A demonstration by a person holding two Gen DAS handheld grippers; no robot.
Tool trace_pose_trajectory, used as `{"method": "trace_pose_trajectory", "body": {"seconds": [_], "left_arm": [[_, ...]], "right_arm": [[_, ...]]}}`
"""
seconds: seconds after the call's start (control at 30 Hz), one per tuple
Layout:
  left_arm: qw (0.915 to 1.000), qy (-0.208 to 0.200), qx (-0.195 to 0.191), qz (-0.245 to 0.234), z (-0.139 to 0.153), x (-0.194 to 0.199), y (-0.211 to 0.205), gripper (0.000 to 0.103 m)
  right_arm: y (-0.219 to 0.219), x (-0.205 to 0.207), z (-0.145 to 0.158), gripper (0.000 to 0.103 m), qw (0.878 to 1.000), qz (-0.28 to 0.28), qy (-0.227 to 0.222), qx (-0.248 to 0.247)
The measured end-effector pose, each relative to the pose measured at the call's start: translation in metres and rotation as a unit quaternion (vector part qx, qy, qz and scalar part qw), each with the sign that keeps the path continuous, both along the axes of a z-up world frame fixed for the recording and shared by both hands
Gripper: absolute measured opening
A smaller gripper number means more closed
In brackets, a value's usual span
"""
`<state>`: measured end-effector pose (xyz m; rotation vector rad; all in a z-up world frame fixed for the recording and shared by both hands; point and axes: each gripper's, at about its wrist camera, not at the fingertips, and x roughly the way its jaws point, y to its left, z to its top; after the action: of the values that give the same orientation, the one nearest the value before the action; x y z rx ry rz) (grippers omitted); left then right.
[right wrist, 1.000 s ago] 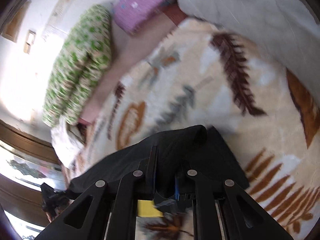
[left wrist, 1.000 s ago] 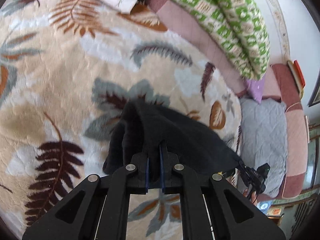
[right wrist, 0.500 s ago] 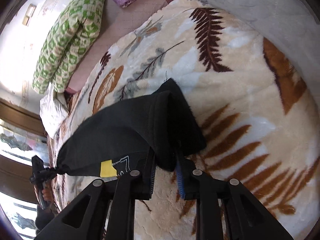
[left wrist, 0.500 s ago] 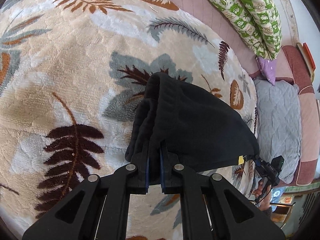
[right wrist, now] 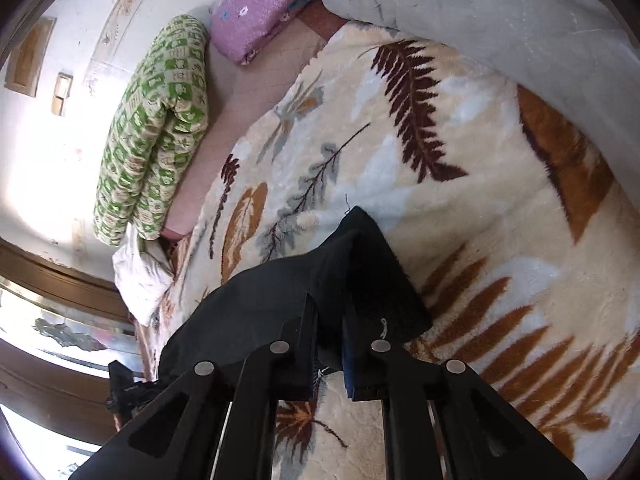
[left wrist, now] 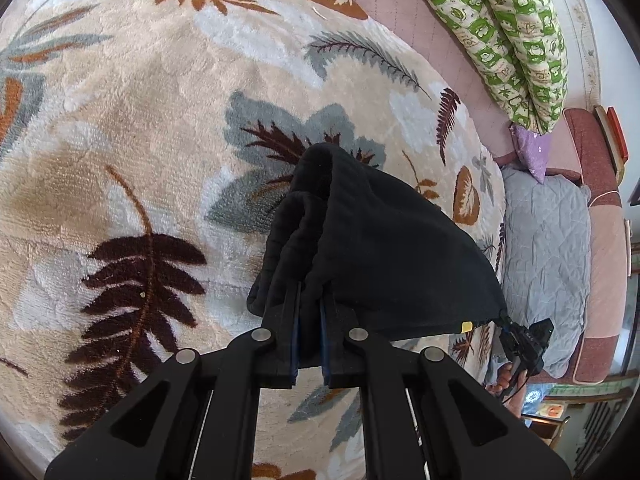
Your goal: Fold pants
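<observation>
The black pants [left wrist: 380, 256] hang folded between my two grippers, lifted above the leaf-patterned blanket [left wrist: 120, 152]. My left gripper [left wrist: 310, 304] is shut on one bunched end of the pants. My right gripper [right wrist: 330, 320] is shut on the other end of the pants [right wrist: 280, 304]; it also shows far right in the left wrist view [left wrist: 524, 344], with a yellow tag [left wrist: 466, 326] on the cloth near it. The pants' lower fold hangs just over the blanket [right wrist: 480, 208].
A green checked quilt [left wrist: 516, 32] lies along the pink mattress edge [left wrist: 400, 12]. A purple pillow [right wrist: 260, 12] and a grey quilt [left wrist: 548, 256] lie at the far end. A white pillow [right wrist: 136, 280] sits by the blanket's edge.
Both grippers have kept hold of the pants. The pants have risen slightly and swung; the right wrist view has tilted toward the wall and purple pillow.
</observation>
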<state>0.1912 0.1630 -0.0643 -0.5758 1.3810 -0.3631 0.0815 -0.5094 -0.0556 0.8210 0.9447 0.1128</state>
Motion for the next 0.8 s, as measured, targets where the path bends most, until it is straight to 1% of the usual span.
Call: {"method": "trace_pose_trajectory", "body": {"seconds": [0.07, 0.1, 0.13, 0.17, 0.2, 0.27, 0.33, 0.4, 0.43, 0.47, 0.5, 0.53, 0.57, 0.63, 0.67, 0.73, 0.8], "left_arm": [[1.0000, 0.004, 0.003, -0.003, -0.001, -0.001, 0.000, 0.006], [1.0000, 0.004, 0.004, -0.004, -0.001, -0.001, 0.000, 0.006], [1.0000, 0.003, 0.006, -0.007, 0.001, -0.001, -0.001, 0.006], [0.9999, 0.002, 0.010, -0.010, 0.002, -0.001, -0.002, 0.006], [0.9998, 0.002, 0.014, -0.012, 0.003, -0.001, -0.003, 0.006], [0.9995, 0.000, 0.025, -0.022, 0.005, -0.001, -0.007, 0.006], [0.9989, -0.003, 0.036, -0.028, 0.006, -0.001, -0.011, 0.006], [0.9987, -0.004, 0.040, -0.031, 0.007, -0.002, -0.013, 0.006], [0.9986, -0.004, 0.043, -0.032, 0.007, -0.002, -0.014, 0.006], [0.9985, -0.004, 0.044, -0.031, 0.007, -0.003, -0.014, 0.006], [0.9986, -0.004, 0.045, -0.030, 0.007, -0.003, -0.014, 0.006], [0.9986, -0.003, 0.045, -0.028, 0.007, -0.003, -0.014, 0.006], [0.9986, -0.002, 0.046, -0.027, 0.007, -0.003, -0.015, 0.006], [0.9983, -0.002, 0.051, -0.030, 0.008, -0.004, -0.017, 0.006], [0.9981, -0.001, 0.053, -0.031, 0.009, -0.004, -0.018, 0.006], [0.9979, 0.000, 0.056, -0.034, 0.010, -0.003, -0.019, 0.006], [0.9975, 0.000, 0.060, -0.039, 0.011, -0.003, -0.021, 0.007]], "right_arm": [[-0.007, 0.003, -0.006, 0.010, 0.999, -0.002, 0.031, -0.038], [-0.007, 0.006, -0.010, 0.015, 0.998, -0.001, 0.046, -0.047], [-0.007, 0.008, -0.013, 0.016, 0.997, 0.000, 0.056, -0.048], [-0.008, 0.007, -0.013, 0.018, 0.998, -0.009, 0.053, -0.040], [-0.008, 0.005, -0.010, 0.023, 0.998, -0.016, 0.042, -0.035], [-0.008, -0.004, 0.001, 0.032, 0.998, -0.036, 0.013, -0.041], [-0.002, -0.019, 0.017, 0.032, 0.996, -0.057, -0.025, -0.058], [0.005, -0.028, 0.028, 0.033, 0.995, -0.059, -0.039, -0.069], [0.010, -0.035, 0.032, 0.033, 0.995, -0.062, -0.057, -0.055], [0.016, -0.037, 0.032, 0.039, 0.996, -0.049, -0.066, -0.029], [0.023, -0.034, 0.028, 0.042, 0.998, -0.033, -0.058, -0.009], [0.035, -0.028, 0.021, 0.043, 0.999, -0.015, -0.035, 0.009], [0.042, -0.025, 0.014, 0.043, 0.999, -0.011, -0.022, 0.022], [0.055, -0.016, -0.004, 0.043, 0.998, -0.008, -0.001, 0.066], [0.061, -0.010, -0.011, 0.043, 0.997, -0.013, 0.011, 0.073], [0.069, -0.002, -0.020, 0.043, 0.997, -0.020, 0.024, 0.072], [0.074, 0.003, -0.028, 0.043, 0.996, -0.033, 0.048, 0.074]]}}
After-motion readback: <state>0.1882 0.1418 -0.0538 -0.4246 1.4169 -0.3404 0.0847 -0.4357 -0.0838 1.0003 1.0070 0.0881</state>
